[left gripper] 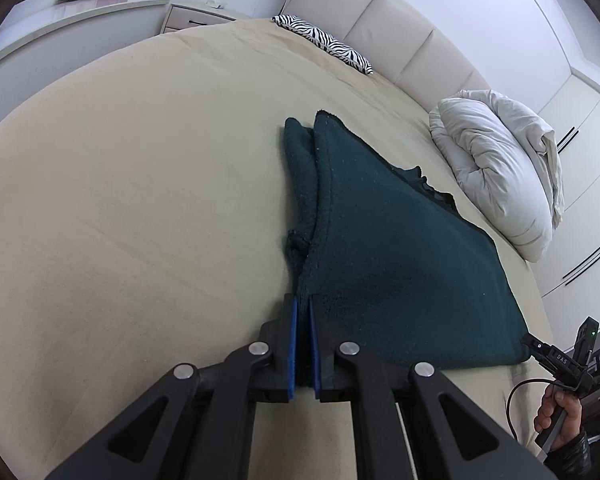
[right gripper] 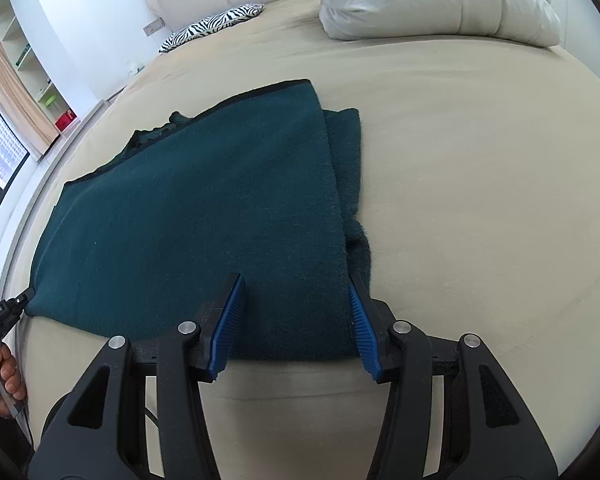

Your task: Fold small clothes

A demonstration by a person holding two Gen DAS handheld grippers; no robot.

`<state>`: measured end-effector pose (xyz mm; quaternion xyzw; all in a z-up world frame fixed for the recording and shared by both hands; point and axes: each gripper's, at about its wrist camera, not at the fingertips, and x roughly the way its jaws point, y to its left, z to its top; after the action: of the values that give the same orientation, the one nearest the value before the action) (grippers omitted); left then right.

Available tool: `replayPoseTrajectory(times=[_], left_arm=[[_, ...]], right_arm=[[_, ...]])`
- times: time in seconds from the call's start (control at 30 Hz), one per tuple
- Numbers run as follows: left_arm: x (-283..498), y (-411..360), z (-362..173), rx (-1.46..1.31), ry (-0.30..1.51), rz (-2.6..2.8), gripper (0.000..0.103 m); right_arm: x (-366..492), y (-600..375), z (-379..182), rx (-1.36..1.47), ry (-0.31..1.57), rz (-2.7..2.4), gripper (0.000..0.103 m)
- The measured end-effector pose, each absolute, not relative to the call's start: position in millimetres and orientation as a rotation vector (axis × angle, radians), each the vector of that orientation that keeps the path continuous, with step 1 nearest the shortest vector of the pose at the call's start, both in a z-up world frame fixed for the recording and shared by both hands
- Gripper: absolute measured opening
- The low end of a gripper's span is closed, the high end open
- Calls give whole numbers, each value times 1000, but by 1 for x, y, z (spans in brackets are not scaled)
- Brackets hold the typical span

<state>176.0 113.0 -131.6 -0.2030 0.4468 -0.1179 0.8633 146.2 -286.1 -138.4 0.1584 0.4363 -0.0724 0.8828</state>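
A dark teal knitted garment (left gripper: 384,240) lies flat on the beige bed (left gripper: 140,180), folded over itself with a sleeve showing along its left side. My left gripper (left gripper: 303,304) is shut on the garment's near left corner. In the right wrist view the garment (right gripper: 196,216) spreads ahead, and my right gripper (right gripper: 296,292) is open, its blue pads (right gripper: 232,320) standing over the garment's near right corner with the folded edge between them. The right gripper also shows in the left wrist view (left gripper: 528,340), at the garment's other near corner.
A crumpled white duvet (left gripper: 500,168) lies at the bed's far right by the cream headboard (left gripper: 380,12). A zebra-print pillow (left gripper: 328,44) sits at the head of the bed. A nightstand (left gripper: 196,16) and window ledge stand beyond. A wardrobe (left gripper: 580,152) is on the right.
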Motion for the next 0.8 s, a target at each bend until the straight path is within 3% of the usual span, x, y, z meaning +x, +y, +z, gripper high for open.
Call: replayPoseTrajectory(times=[0.4,0.6,0.8], left_arm=[[175,113,-133,-424,937,-247,7],[175,113,-134,-431,943,-252,7],[176,111,-131,-414,949,-256,7]], right_arm=[[133,-310,-143,424,879,-157,41],[137,-309,-143,417,865,-157,16],[142,-305,-144,382,897,-145,6]])
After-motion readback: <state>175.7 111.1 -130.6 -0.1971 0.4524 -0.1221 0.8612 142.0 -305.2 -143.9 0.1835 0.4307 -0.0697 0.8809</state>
